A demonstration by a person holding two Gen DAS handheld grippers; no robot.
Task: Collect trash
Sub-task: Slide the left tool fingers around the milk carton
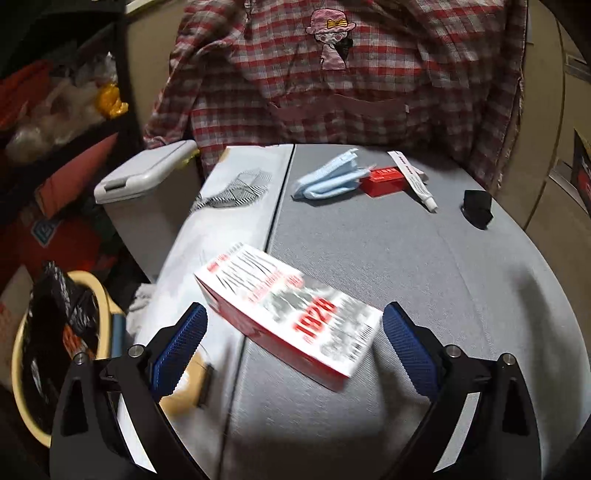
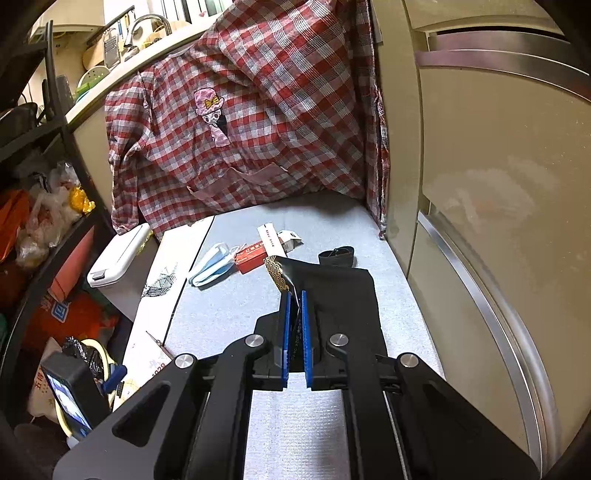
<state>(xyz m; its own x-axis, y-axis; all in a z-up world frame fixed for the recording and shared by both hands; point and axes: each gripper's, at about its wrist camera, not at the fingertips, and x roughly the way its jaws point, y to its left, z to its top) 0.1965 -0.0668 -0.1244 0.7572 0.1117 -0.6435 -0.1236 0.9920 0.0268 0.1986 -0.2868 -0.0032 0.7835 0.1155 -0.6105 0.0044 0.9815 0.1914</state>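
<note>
Lying between the left hand-held gripper's (image 1: pixel 295 350) spread fingers: red-and-white box (image 1: pixel 291 317).

A grey-covered counter (image 2: pixel 229 310) runs back to a red-and-white checked garment (image 2: pixel 258 122) hanging behind it (a cartoon patch on the chest). Cream cabinet doors (image 2: pixel 480 184) with metal trim close off the right side. On the left, a dark shelf rack (image 2: pixel 48 206) holds plastic bags, and a sink tap (image 2: pixel 147 22) shows above.
</note>
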